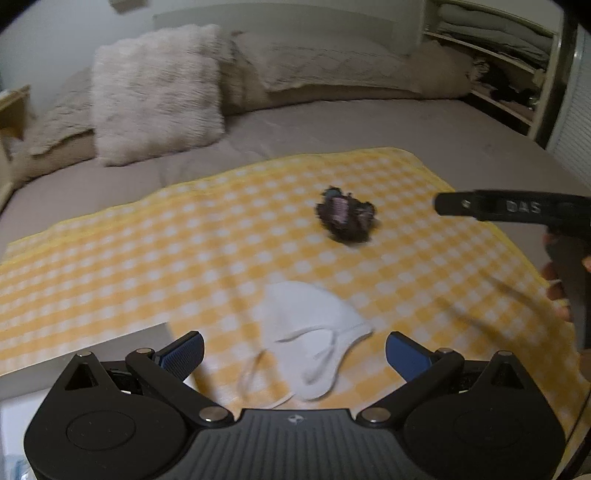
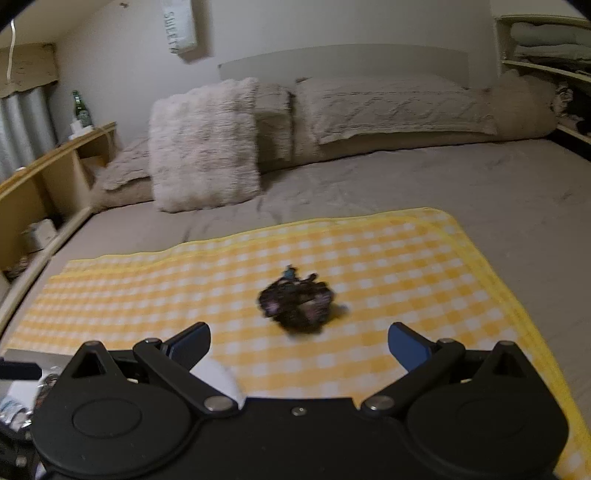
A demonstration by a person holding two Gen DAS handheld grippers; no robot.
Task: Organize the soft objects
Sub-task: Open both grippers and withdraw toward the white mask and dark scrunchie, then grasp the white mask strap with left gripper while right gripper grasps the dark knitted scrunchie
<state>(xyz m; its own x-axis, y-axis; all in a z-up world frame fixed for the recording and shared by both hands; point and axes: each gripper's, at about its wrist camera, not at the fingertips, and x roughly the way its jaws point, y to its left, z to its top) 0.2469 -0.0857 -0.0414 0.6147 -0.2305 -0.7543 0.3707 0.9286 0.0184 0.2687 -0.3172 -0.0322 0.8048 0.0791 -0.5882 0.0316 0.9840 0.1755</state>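
A white face mask point(image 1: 314, 332) with thin ear strings lies on a yellow checked cloth point(image 1: 147, 266), just ahead of my left gripper point(image 1: 293, 349), which is open and empty. Farther out on the cloth sits a dark crumpled bundle with pink patches point(image 1: 346, 218). In the right wrist view the same bundle point(image 2: 297, 304) lies just beyond my right gripper point(image 2: 299, 341), also open with nothing between its fingers. A white edge of the mask point(image 2: 219, 380) peeks out behind the right gripper's left finger. The right gripper's black body point(image 1: 517, 208) enters the left wrist view from the right, held by a hand point(image 1: 557, 291).
The cloth point(image 2: 369, 251) is spread on a grey bed point(image 2: 480, 184). A fluffy cushion point(image 2: 203, 144) and pillows point(image 2: 399, 107) lie at the head. A wooden shelf with a green bottle point(image 2: 79, 107) stands left; shelves of folded linen point(image 1: 495, 33) stand right.
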